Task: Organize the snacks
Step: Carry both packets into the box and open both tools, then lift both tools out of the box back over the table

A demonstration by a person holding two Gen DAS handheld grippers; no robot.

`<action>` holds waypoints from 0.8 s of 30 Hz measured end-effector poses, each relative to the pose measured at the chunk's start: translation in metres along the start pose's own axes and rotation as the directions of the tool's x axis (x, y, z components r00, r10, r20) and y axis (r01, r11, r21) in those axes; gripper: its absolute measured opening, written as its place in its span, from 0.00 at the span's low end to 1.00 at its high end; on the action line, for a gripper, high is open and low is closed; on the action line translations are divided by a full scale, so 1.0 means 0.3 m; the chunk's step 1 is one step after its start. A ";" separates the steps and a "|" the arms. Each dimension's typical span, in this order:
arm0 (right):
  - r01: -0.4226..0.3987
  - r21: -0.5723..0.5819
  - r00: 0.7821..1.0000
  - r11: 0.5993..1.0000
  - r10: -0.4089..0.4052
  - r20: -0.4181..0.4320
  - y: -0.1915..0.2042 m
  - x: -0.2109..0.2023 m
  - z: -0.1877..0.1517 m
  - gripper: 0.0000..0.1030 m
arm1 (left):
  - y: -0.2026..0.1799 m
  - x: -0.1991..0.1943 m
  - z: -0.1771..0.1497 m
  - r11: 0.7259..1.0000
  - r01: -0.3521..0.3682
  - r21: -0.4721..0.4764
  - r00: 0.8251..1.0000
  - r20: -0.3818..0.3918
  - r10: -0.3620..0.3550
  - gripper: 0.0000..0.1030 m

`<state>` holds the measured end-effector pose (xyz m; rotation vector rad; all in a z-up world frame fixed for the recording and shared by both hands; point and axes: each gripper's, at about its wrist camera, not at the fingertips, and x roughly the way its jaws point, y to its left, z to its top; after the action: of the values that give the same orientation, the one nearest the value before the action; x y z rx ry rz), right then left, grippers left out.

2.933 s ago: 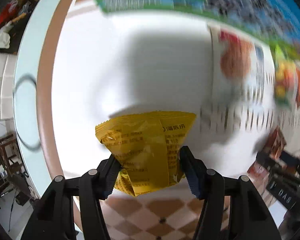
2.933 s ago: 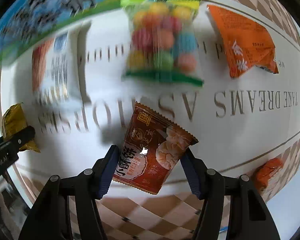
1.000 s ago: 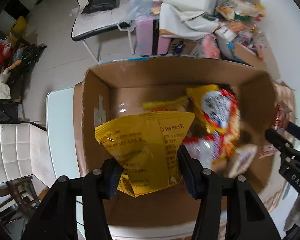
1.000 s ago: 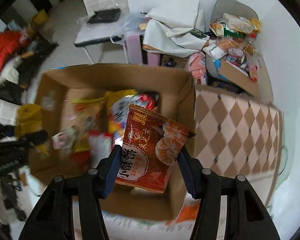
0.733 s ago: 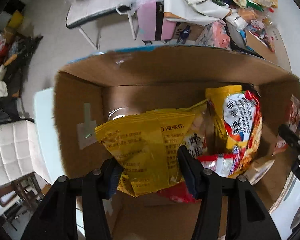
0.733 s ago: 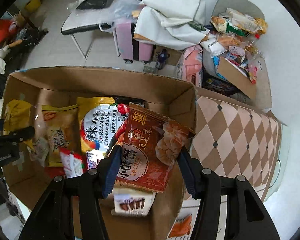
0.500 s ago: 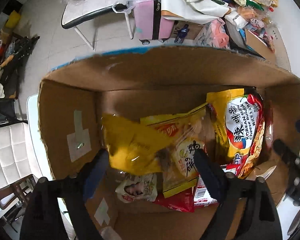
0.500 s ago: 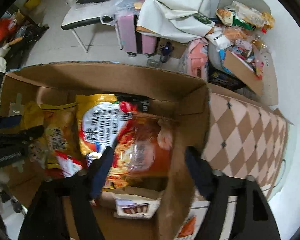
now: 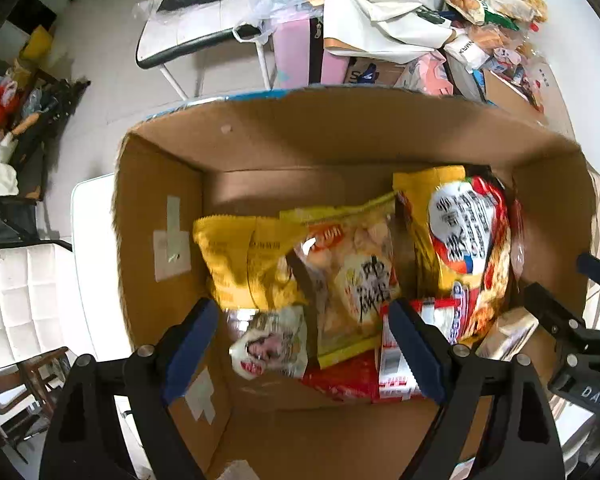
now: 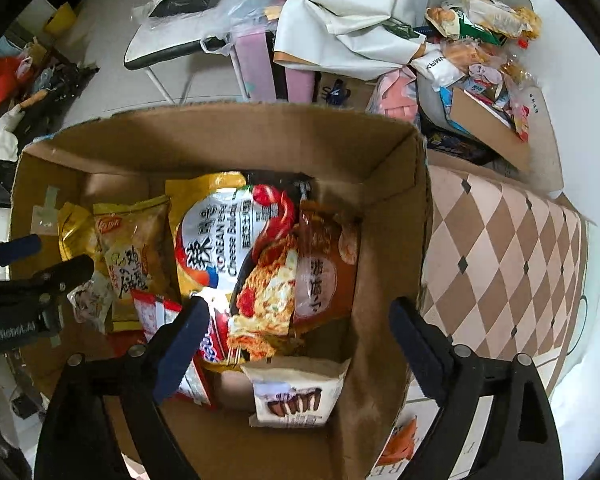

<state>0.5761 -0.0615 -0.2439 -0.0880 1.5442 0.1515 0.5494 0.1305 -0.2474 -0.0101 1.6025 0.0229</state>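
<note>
Cardboard box x1, approx 7 snack pkts

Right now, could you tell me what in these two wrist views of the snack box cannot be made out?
- Left wrist view: the yellow packet is motion-blurred, so its print is unreadable.
- Left wrist view: the red packet is mostly covered by other bags in the cardboard box.
- Right wrist view: the brown shrimp packet is blurred; its lettering is unclear.
- Right wrist view: the orange packet outside the box is hidden by the box wall and cut off at the frame edge.
</note>
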 end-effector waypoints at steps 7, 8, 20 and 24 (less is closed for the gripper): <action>-0.045 0.048 0.998 0.998 0.044 0.041 -0.008 -0.071 -0.092 0.94 | -0.004 -0.092 -0.107 0.999 0.024 -0.044 0.993 0.112 -0.019 0.85; -0.052 0.048 0.998 0.997 0.050 0.049 -0.007 -0.084 -0.108 0.94 | -0.005 -0.109 -0.134 0.998 0.030 -0.047 0.991 0.129 -0.024 0.85; -0.006 0.031 0.979 0.999 -0.001 0.204 0.044 -0.248 -0.401 0.94 | -0.019 -0.256 -0.430 0.997 0.019 -0.080 0.957 0.290 0.005 0.85; 0.004 0.020 0.969 1.000 -0.009 0.247 0.060 -0.310 -0.487 0.94 | -0.021 -0.302 -0.528 0.996 0.015 -0.092 0.939 0.343 0.017 0.85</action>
<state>0.4272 -0.0699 -0.1539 -0.0565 1.2962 0.1366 0.3942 0.1202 -0.1518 -0.0740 1.2495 0.0956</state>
